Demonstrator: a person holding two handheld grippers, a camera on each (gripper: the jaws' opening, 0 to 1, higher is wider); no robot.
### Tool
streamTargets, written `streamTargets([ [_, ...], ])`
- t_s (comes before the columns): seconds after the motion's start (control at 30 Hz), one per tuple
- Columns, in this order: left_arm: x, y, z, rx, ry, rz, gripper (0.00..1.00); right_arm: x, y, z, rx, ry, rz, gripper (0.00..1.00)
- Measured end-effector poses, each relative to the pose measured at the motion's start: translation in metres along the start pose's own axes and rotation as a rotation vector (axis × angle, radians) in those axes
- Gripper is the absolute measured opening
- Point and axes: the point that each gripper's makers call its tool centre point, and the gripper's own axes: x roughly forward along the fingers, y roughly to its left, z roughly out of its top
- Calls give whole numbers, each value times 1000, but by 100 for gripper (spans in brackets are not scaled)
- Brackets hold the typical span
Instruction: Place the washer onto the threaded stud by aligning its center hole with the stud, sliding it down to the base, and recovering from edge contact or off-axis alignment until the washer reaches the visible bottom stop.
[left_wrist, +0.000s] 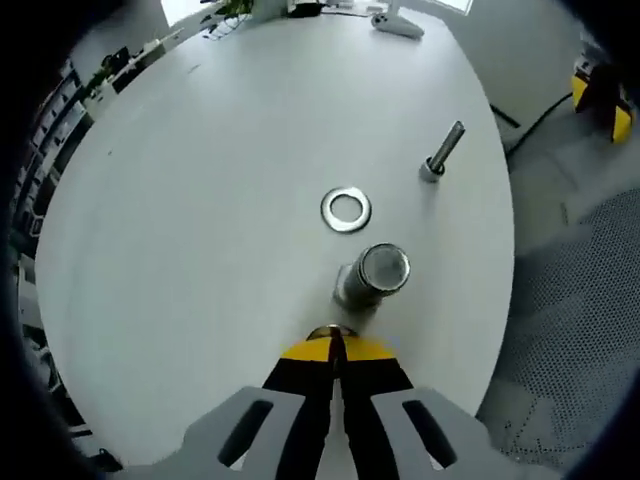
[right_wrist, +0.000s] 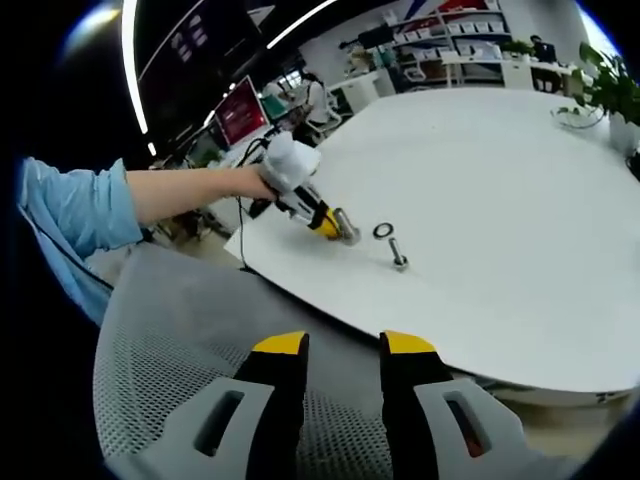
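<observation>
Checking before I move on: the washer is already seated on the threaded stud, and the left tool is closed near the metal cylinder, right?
Not seated. In the left gripper view the washer lies flat on the table, apart from the stud. The left tool is closed near the cylinder.

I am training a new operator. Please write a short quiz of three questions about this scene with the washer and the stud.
1. True or false: the washer is already on the threaded stud.
2. Which gripper has its jaws apart? A. left gripper B. right gripper
3. What stands between the left gripper and the washer?

Key:
1. False, it lies flat on the white table.
2. B.
3. A metal cylinder.
</observation>
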Motion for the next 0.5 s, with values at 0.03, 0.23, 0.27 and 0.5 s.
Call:
streamTargets([
  [0.03,0,2,3,22,-20,9,6,0,0,0,0,0,0,31],
  [0.23,-7,3,-7,86,6,26,21,1,1,-1,-5,8,5,31],
  [0.27,-7,3,-8,95,11,28,23,1,1,-1,-6,9,6,31],
  [0.5,-1,3,-4,122,10,44,30,1,1,-2,-10,14,9,31],
])
